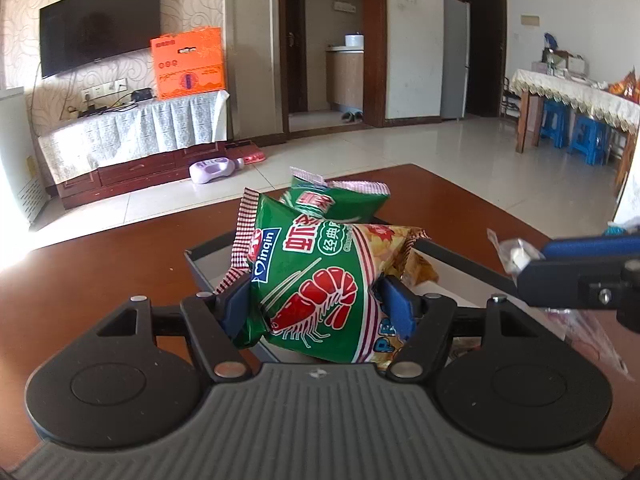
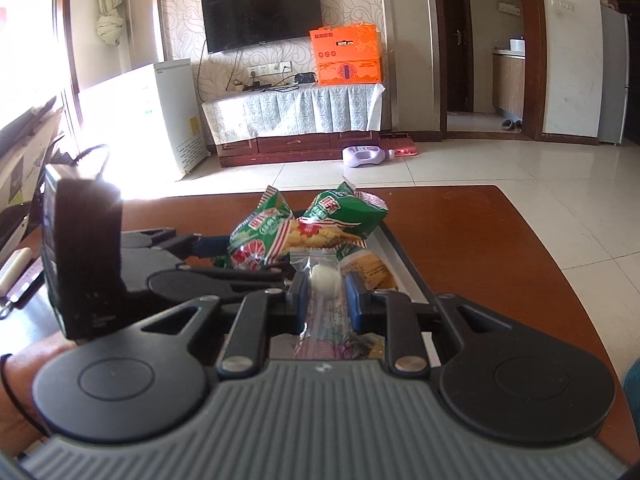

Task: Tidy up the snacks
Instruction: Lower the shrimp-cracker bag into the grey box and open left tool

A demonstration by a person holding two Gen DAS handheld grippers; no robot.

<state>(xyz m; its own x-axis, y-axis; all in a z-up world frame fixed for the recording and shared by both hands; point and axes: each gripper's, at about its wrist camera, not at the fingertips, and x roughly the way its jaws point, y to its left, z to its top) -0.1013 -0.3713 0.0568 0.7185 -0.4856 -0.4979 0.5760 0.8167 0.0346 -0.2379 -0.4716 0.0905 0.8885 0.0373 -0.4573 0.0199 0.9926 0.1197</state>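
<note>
My left gripper (image 1: 316, 300) is shut on a green shrimp-chip bag (image 1: 308, 284) and holds it over a dark-rimmed tray (image 1: 204, 252) on the brown table. A second green bag (image 1: 336, 200) and a yellow snack bag (image 1: 384, 244) lie in the tray behind it. My right gripper (image 2: 326, 300) is shut on a clear packet with a white ball inside (image 2: 324, 280), just before the tray (image 2: 396, 248). The right gripper also shows at the right of the left wrist view (image 1: 520, 260). The left gripper shows at the left of the right wrist view (image 2: 208, 246), gripping the green bag (image 2: 256, 236).
The brown table (image 1: 100, 272) ends just beyond the tray, with tiled floor past it. A TV stand with an orange box (image 1: 188, 62) stands at the far wall. A dining table with blue stools (image 1: 588, 140) is at the right. Small items (image 2: 16, 272) lie at the table's left.
</note>
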